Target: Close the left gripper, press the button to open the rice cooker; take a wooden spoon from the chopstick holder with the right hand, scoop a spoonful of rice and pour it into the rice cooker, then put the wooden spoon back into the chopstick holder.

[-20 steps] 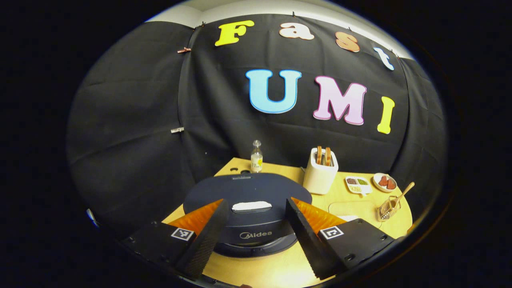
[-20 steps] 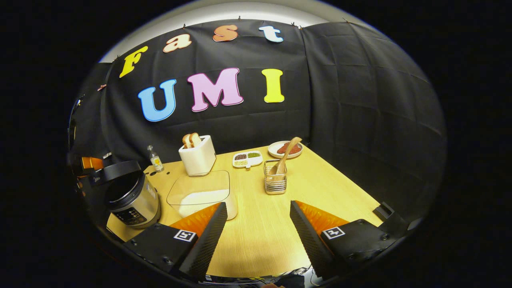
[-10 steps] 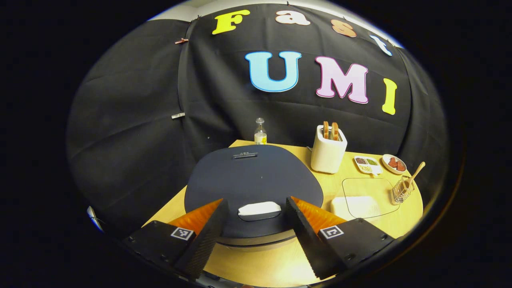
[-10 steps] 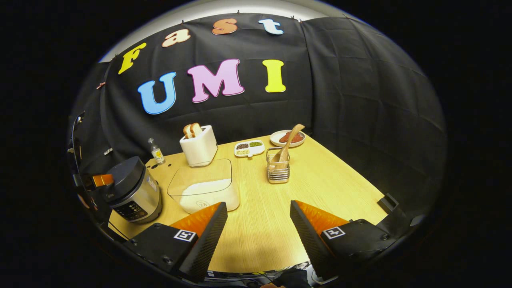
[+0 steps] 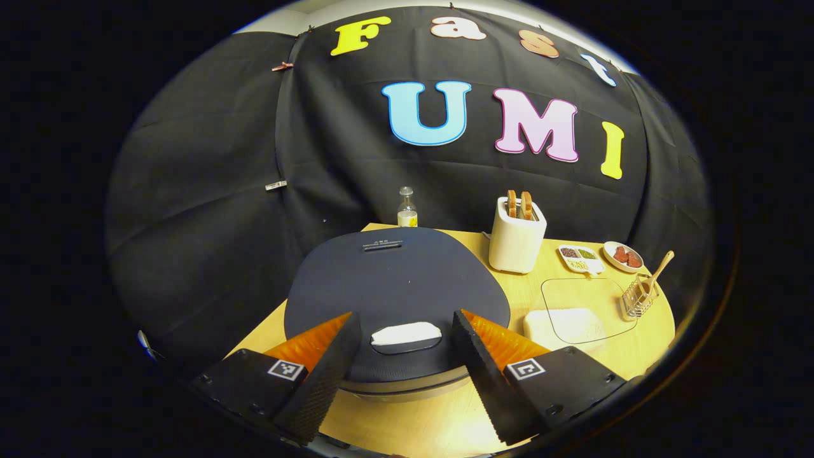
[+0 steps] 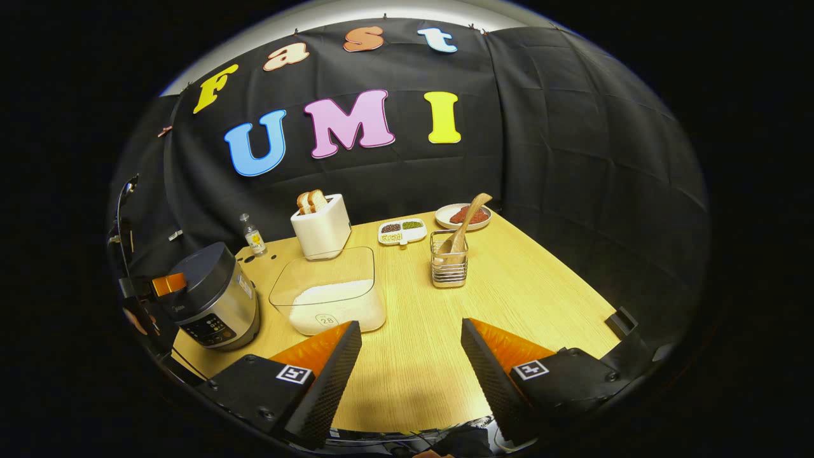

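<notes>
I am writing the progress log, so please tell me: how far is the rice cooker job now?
Nothing looks done. The rice cooker lid is down. In hand: the left gripper hovers open over the lid's button. Left: closing, pressing, then everything with the wooden spoon, which stands in the chopstick holder; the right gripper is open and holds nothing.

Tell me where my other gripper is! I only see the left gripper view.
Observer: The right gripper is open. Bare table lies ahead of its fingers, and the chopstick holder stands farther on.
Operator: Is the spoon upside down?
Observer: The wooden spoon stands bowl down in the holder, handle leaning up and away.
Operator: What's under the cooker lid?
Observer: The rice cooker has a silver body with a control panel on its front.
</notes>
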Demonstrator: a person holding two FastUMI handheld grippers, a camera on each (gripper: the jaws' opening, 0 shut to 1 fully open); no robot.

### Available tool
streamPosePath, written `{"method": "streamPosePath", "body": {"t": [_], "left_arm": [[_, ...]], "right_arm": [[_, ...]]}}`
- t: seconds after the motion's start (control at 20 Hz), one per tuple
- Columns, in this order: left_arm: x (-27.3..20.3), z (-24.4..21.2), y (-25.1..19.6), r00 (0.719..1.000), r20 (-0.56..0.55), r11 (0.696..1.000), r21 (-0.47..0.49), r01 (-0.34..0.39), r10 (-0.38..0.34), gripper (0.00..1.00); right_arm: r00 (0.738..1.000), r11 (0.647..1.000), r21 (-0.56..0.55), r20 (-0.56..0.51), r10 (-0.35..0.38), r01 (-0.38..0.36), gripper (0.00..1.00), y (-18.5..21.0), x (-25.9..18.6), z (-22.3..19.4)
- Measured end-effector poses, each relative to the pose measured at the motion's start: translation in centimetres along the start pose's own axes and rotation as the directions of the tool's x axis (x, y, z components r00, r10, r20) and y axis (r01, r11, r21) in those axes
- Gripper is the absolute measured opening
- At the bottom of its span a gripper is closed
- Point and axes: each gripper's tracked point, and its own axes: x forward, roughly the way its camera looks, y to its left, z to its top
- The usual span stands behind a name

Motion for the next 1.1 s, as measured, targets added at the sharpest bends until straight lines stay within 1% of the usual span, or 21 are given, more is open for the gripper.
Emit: {"method": "streamPosePath", "body": {"t": [0.15, 0.25, 0.35, 0.5, 0.6, 0.85, 1.0, 1.1], "left_arm": [[-0.6, 0.6, 0.0, 0.999, 0.035, 0.999, -0.015, 0.029, -0.029, 0.99], [-2.1, 2.4, -0.6, 0.993, 0.099, 0.996, -0.039, 0.075, -0.071, 0.97], [-4.0, 4.6, -1.1, 0.979, 0.173, 0.994, -0.015, 0.11, -0.106, 0.96], [-7.3, 7.9, -1.3, 0.953, 0.269, 0.991, 0.045, 0.13, -0.137, 0.96], [-9.5, 9.2, -1.4, 0.941, 0.304, 0.989, 0.041, 0.144, -0.15, 0.96], [-13.3, 9.6, -3.6, 0.934, 0.305, 0.981, 0.007, 0.194, -0.187, 0.96], [-15.0, 9.4, -4.8, 0.927, 0.307, 0.975, 0.032, 0.218, -0.217, 0.96], [-15.5, 9.6, -5.5, 0.92, 0.311, 0.971, 0.05, 0.233, -0.237, 0.96]], "right_arm": [[0.999, 1.0, 0.006, 0.036, 0.011, -0.011, 0.98, 0.2, -0.1, 1.6], [0.997, 1.0, -0.009, 0.069, 0.023, -0.023, 0.99, 0.4, -0.4, 3.3], [0.992, 0.996, -0.082, 0.118, 0.038, -0.029, 0.99, 0.5, -1.3, 4.9], [0.972, 0.991, -0.117, 0.221, 0.082, -0.057, 0.99, 1.4, -3.6, 8.1], [0.963, 0.989, -0.134, 0.252, 0.093, -0.061, 0.99, 1.7, -4.8, 9.8], [0.942, 0.992, -0.119, 0.326, 0.079, -0.043, 0.99, 1.9, -7.5, 13.7], [0.935, 0.994, -0.108, 0.351, 0.053, -0.015, 0.98, 1.1, -8.3, 14.5], [0.934, 0.997, -0.078, 0.355, 0.033, -0.006, 0.98, 0.8, -8.3, 14.6]]}}
